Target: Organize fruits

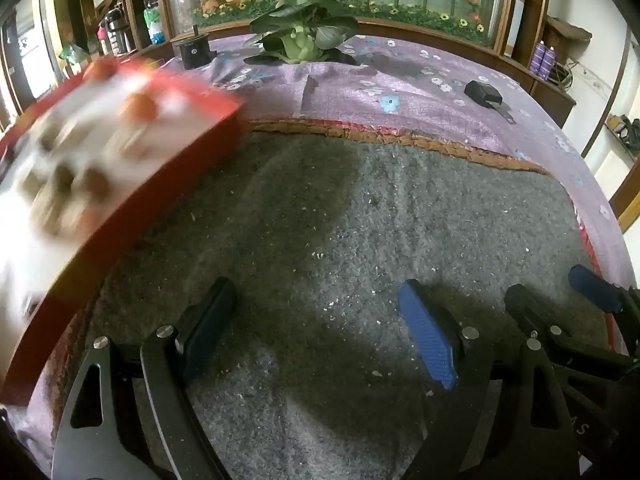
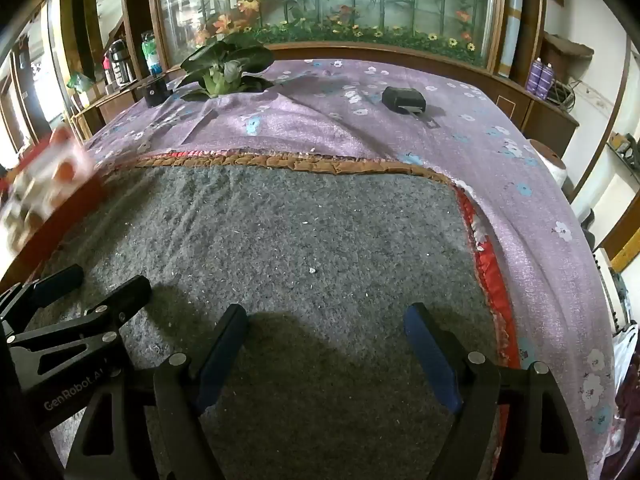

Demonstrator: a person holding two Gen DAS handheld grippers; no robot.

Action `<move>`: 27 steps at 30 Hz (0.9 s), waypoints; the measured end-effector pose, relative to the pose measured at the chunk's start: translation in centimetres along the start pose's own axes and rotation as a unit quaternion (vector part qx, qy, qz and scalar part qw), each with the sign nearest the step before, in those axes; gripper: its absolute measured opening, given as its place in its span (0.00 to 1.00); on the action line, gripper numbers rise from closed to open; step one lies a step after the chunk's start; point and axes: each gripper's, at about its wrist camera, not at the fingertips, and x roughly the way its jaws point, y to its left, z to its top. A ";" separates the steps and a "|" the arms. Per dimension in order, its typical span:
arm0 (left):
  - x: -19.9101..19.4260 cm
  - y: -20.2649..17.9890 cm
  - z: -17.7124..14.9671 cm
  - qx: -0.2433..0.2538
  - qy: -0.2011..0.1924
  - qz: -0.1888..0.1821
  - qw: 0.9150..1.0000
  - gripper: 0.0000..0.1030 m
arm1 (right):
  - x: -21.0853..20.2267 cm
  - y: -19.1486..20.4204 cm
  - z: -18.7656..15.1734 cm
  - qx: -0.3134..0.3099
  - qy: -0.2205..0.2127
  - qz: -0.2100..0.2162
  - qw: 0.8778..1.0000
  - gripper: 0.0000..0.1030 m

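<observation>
A red box [image 1: 132, 184] with a white inside holds several round orange and brown fruits [image 1: 140, 106]; it is blurred with motion at the left edge of the grey mat [image 1: 320, 240]. It also shows at the far left of the right wrist view [image 2: 44, 188]. My left gripper [image 1: 320, 316] is open and empty over the mat, to the right of the box. My right gripper [image 2: 326, 340] is open and empty over the mat [image 2: 280, 232]. Each gripper shows at the edge of the other's view: the right one [image 1: 560, 300], the left one [image 2: 92, 280].
A purple flowered cloth [image 1: 400, 88] covers the table. On it stand a leafy green vegetable [image 1: 300, 36], a black round object [image 1: 194, 50] and a small black case [image 1: 482, 92]. A wooden cabinet with a flower-painted glass panel runs along the back.
</observation>
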 end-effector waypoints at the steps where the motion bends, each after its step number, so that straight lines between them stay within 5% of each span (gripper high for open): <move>1: 0.0 0.0 0.0 0.000 0.000 0.000 1.000 0.82 | 0.0 0.0 0.0 0.000 0.000 0.000 1.000 0.79; 27: 0.1 -0.3 0.1 0.000 0.000 0.000 1.000 0.82 | -0.2 -0.3 0.1 0.000 0.000 0.001 1.000 0.79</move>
